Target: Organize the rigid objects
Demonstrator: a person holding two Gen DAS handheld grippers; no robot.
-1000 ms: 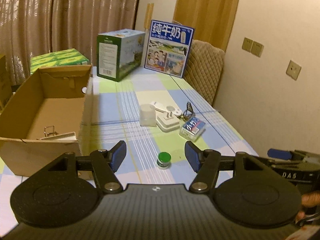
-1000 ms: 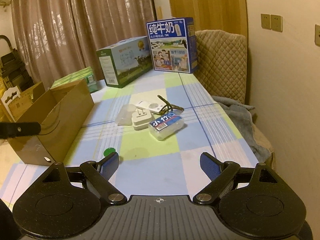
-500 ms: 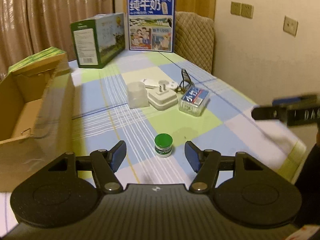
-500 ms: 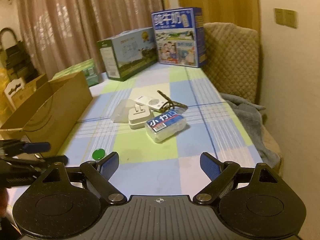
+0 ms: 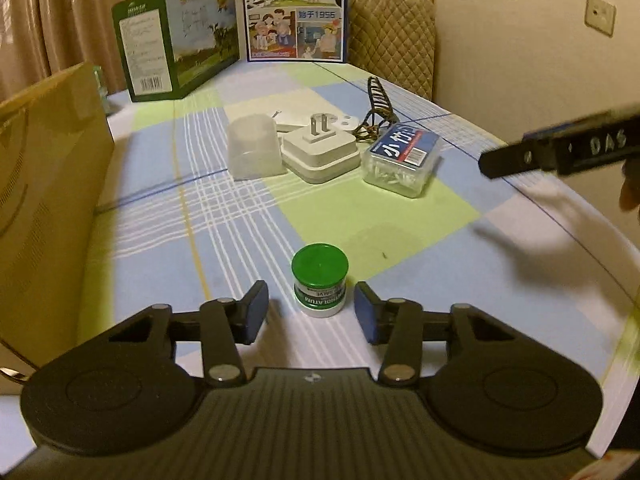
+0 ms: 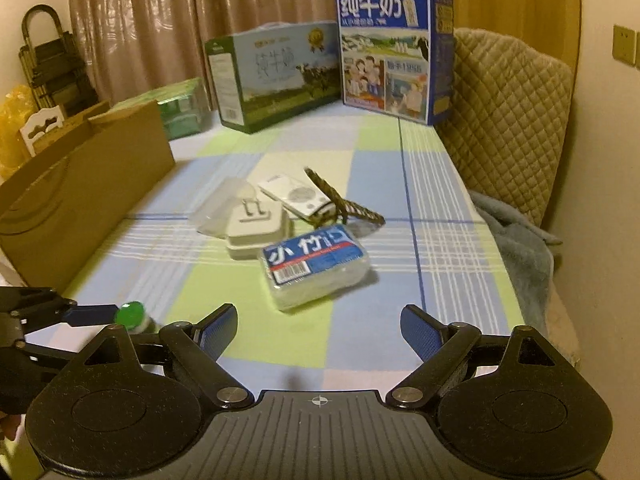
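A small jar with a green lid point(image 5: 320, 280) stands on the checked tablecloth point(image 5: 400, 216), close in front of me. My left gripper point(image 5: 311, 310) is low over the cloth with the jar between its closing jaws. Gaps still show on both sides, the right one narrow. The jar point(image 6: 130, 314) also appears in the right wrist view, beside the left gripper's blue finger point(image 6: 90, 314). My right gripper point(image 6: 319, 330) is open and holds nothing. It hovers just short of a clear toothpick box with a blue label point(image 6: 316, 264).
A white plug adapter point(image 5: 320, 152), a translucent plastic cap point(image 5: 254, 148), a white flat device point(image 6: 294, 196) and a dark hair clip point(image 5: 378, 96) cluster mid-table. A cardboard box point(image 5: 48, 184) stands left. Green point(image 5: 176, 40) and blue point(image 5: 294, 12) milk cartons stand at the back, a quilted chair point(image 6: 508, 120) right.
My left gripper has come down to the green-lidded jar and its jaws have narrowed around it. The right gripper has moved lower and closer to the toothpick box.
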